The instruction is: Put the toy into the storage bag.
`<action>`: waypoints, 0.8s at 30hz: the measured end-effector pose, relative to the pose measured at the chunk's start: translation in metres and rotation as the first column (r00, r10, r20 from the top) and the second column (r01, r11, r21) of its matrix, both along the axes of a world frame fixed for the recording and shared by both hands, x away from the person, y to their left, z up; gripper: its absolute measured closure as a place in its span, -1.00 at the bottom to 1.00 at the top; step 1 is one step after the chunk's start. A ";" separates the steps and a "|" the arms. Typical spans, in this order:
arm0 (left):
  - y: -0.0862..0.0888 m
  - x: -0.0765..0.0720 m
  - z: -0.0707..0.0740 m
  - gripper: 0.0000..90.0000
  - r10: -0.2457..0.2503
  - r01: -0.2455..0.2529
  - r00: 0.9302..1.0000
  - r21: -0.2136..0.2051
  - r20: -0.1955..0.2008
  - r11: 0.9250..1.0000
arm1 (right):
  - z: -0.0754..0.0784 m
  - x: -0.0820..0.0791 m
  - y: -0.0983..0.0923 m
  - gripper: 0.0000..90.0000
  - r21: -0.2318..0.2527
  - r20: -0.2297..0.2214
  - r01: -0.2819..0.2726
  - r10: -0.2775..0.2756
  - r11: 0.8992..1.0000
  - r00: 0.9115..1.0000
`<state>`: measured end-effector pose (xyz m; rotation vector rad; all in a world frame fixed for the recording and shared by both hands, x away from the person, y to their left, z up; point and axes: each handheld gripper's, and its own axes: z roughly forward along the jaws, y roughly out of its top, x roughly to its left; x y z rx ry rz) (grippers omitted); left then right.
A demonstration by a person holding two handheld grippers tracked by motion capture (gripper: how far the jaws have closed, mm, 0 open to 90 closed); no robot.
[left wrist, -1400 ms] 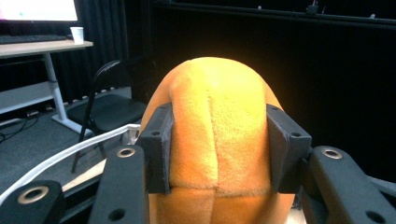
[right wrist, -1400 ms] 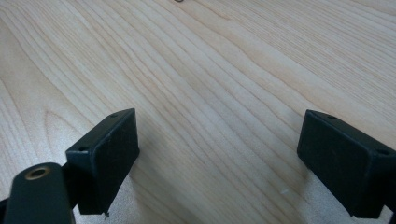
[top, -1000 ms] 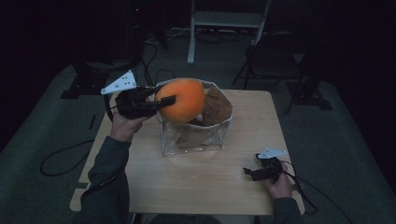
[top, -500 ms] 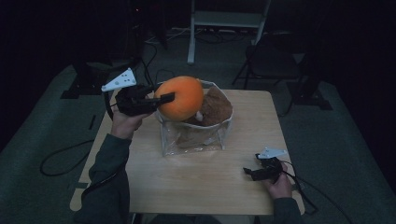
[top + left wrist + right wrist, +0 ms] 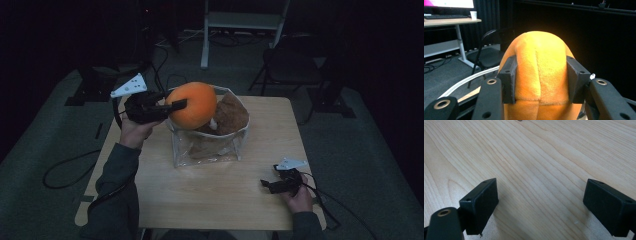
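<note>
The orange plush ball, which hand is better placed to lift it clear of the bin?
Left. The left tool is shut on the orange plush ball above the clear plastic bin; the right tool rests open on the wooden table.

High view: fixed above the person's side of the wooden table (image 5: 210,195), facing forward and down, far enough to take in the whole tabletop, the clear bin (image 5: 210,145) at its middle and the dark floor and chair beyond the table. Left gripper view: rides on the left gripper (image 5: 540,82), held above the table's left edge, looks level along the jaws, very near the orange plush ball (image 5: 540,67) between them; it shares that ball (image 5: 192,105) with the high view. Right gripper view: rides on the right gripper (image 5: 541,202), faces down, close on the table's wood grain (image 5: 536,157) near the right front corner, surface shared with the high view.
</note>
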<state>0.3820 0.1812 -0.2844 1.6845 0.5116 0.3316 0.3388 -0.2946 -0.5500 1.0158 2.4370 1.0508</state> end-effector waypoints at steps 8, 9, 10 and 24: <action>0.000 0.004 -0.003 0.15 0.009 -0.009 1.000 -0.001 -0.009 1.000 | 0.000 0.000 0.000 -0.74 0.000 0.000 0.000 0.000 1.000 1.000; 0.000 0.004 -0.003 0.15 0.011 -0.011 1.000 -0.001 -0.010 1.000 | 0.000 0.000 0.000 -0.74 0.000 0.000 0.000 0.000 1.000 1.000; 0.001 0.004 -0.003 0.15 0.012 -0.012 1.000 -0.002 -0.010 1.000 | 0.000 0.000 0.000 -0.74 0.000 0.000 0.000 0.000 1.000 1.000; 0.003 0.012 -0.008 0.15 0.032 -0.032 0.999 -0.009 -0.028 0.999 | 0.000 0.000 0.000 -0.74 0.000 0.000 0.000 0.000 1.000 1.000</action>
